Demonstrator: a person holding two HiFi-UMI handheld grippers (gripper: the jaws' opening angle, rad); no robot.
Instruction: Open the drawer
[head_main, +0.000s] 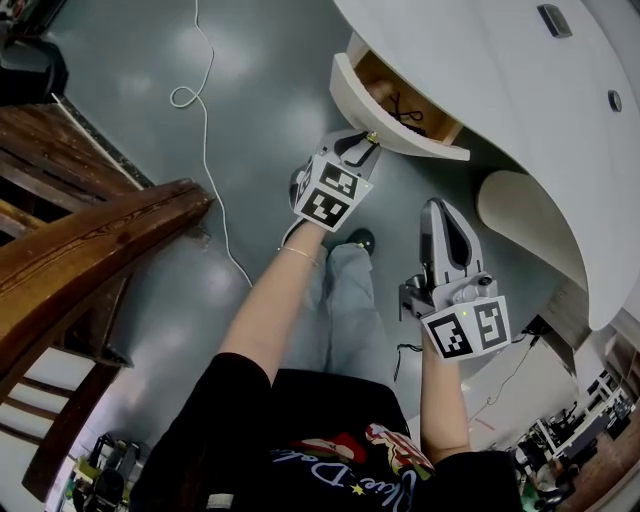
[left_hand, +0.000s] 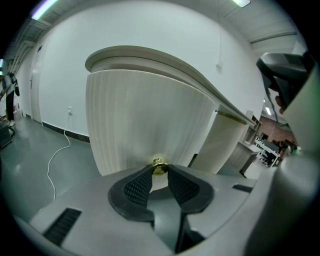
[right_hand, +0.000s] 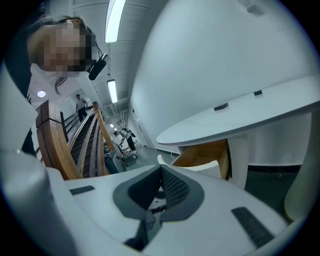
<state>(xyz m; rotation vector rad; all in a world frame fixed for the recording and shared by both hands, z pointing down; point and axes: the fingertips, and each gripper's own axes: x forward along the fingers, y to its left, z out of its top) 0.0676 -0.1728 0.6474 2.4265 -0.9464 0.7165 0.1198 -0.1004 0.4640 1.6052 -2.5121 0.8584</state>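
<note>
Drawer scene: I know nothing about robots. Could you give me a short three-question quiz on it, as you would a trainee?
1. True or false: the drawer is fully shut.
2. What does the left gripper grip? A) a cable B) the knob C) nothing
3. Fill in: the right gripper holds ____.

Key:
1. False. It is pulled partly out, and its wooden inside shows.
2. B. The pads press on the brass knob.
3. Nothing. Its jaws are together, away from the drawer.

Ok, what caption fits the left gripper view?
Left tongs pinch the small gold knob on the ribbed white drawer front.
</note>
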